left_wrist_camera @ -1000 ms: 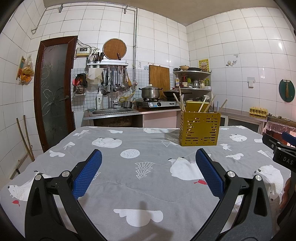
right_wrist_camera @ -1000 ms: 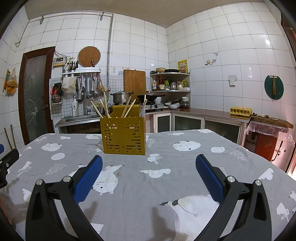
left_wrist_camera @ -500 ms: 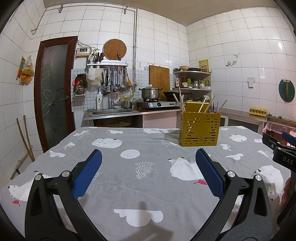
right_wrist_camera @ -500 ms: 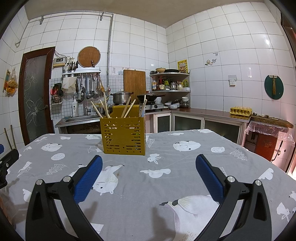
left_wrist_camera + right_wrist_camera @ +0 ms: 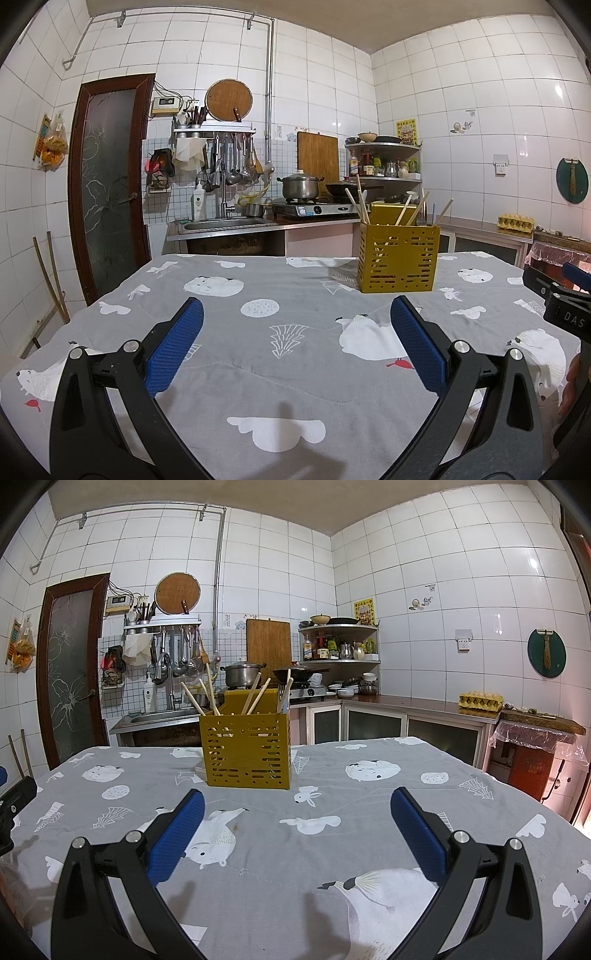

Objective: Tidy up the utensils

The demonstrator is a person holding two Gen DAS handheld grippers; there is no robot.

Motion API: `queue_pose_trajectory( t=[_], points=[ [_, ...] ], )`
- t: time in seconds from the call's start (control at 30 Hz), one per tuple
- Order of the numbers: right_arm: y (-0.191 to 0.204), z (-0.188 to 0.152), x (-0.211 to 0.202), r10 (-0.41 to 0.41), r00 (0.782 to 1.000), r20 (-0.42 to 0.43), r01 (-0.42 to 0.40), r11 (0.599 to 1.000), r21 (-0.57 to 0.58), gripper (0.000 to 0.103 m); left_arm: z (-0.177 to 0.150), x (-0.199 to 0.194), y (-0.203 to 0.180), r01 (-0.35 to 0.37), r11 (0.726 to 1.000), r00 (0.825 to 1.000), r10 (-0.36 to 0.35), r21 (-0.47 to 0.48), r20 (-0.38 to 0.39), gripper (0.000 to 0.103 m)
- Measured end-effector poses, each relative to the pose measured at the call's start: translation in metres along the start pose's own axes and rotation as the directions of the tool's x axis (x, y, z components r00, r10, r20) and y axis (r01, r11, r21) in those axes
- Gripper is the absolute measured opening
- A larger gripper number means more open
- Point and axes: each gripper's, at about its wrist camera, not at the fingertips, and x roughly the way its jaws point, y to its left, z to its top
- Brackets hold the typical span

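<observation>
Left wrist view: left gripper [image 5: 296, 328] fingers spread, empty above the counter [image 5: 258, 369]; right gripper [image 5: 297, 818] likewise, facing the yellow holder [image 5: 245, 751] of chopsticks [image 5: 255, 694].

Yellow perforated plastic utensil holder [image 5: 245, 751]: upright on the grey animal-print tablecloth [image 5: 332, 856], toward the table's far side.
Wooden chopsticks [image 5: 255, 693]: standing inside the holder, leaning outward above its rim.
Left gripper [image 5: 295, 332]: above the near part of the cloth, holder ahead and to its right, well apart.
Right gripper [image 5: 297, 814]: above the near part of the cloth, holder ahead and slightly to its left.
Steel sink [image 5: 225, 223]: on the counter behind the table.
Steel lidded pot [image 5: 300, 186]: on the stove, right of the sink.
Egg carton [image 5: 480, 700]: on the side counter, right of the table.
</observation>
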Motion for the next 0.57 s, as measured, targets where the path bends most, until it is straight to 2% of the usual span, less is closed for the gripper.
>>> queue_pose_trajectory(
  t=[0.57],
  points=[
    [-0.0005,-0.0004,0.0001,0.000,1.000,-0.001,0.000,1.000,0.002,0.099,0.0035,-0.0011,0.0008,0.001,1.000,1.000,-0.001,-0.002,-0.003,0.098]
  ],
)
